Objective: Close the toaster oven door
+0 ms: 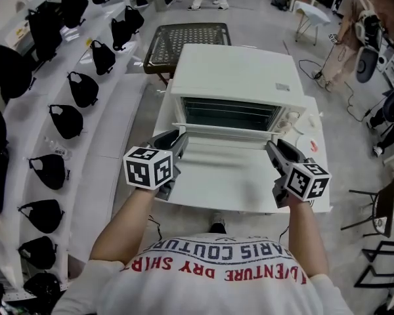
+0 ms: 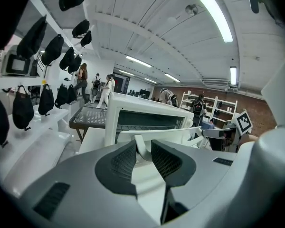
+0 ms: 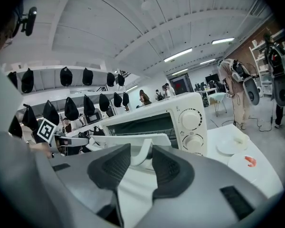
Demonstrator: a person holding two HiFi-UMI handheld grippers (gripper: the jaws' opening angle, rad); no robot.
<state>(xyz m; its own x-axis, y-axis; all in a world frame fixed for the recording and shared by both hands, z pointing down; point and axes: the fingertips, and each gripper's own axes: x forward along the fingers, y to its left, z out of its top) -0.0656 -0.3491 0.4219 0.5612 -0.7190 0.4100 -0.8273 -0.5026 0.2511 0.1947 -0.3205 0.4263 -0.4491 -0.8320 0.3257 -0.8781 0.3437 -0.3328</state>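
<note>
While clamped on both ends of the door handle [image 2: 142,148], got plenty to botch here. Got the left gripper [image 1: 176,140] pinched partway shut on one handle post and the right gripper [image 1: 272,148] snug round the other, maybe a bit looser. Toaster oven [image 1: 233,77] up on the white table [image 1: 318,182], door [image 2: 156,136] hanging open below the cavity. Could slip off the right post mid-swing and twist the door. Could also shove the whole oven backward by lifting unevenly.
</note>
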